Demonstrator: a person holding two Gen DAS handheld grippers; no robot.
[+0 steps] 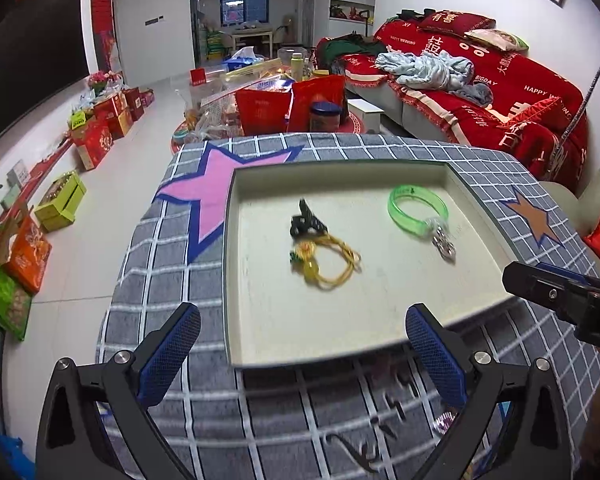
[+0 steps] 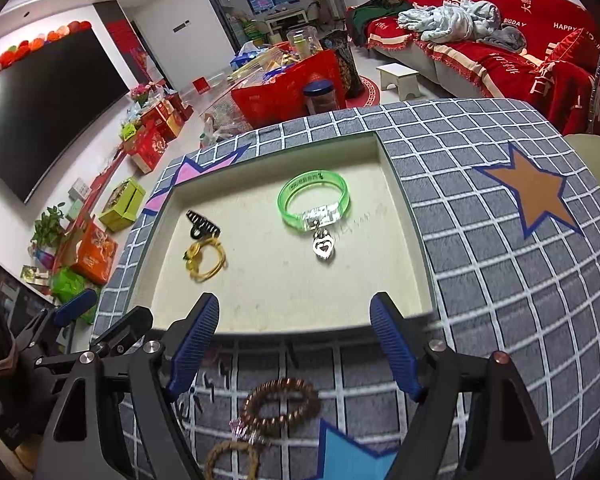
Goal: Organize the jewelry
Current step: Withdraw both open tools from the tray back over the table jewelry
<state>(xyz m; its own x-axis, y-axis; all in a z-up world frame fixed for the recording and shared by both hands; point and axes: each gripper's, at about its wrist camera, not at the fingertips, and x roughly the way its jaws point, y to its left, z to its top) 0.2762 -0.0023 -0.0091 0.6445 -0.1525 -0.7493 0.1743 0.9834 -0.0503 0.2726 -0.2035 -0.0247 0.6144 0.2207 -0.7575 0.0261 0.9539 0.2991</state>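
Note:
A shallow beige tray (image 1: 340, 320) (image 2: 284, 300) lies on a grey checked cloth. In it are a green bangle (image 1: 417, 210) (image 2: 313, 199), a silver heart pendant (image 1: 444, 243) (image 2: 324, 248), a black hair claw (image 1: 306, 220) (image 2: 201, 223) and a yellow cord bracelet (image 1: 328, 262) (image 2: 204, 260). A brown bead bracelet (image 2: 280, 402), a braided band (image 2: 232, 460) and black hairpins (image 1: 364, 448) lie on the cloth in front of the tray. My left gripper (image 1: 300, 356) is open and empty above the tray's near edge. My right gripper (image 2: 296, 344) is open and empty above the bead bracelet.
The cloth (image 2: 500, 280) has pink, brown and blue stars. Behind the table stand red gift bags (image 1: 292, 108) and a jar (image 2: 319, 96). A red-covered sofa (image 1: 480, 80) is at right, boxes (image 1: 100, 136) on the floor at left.

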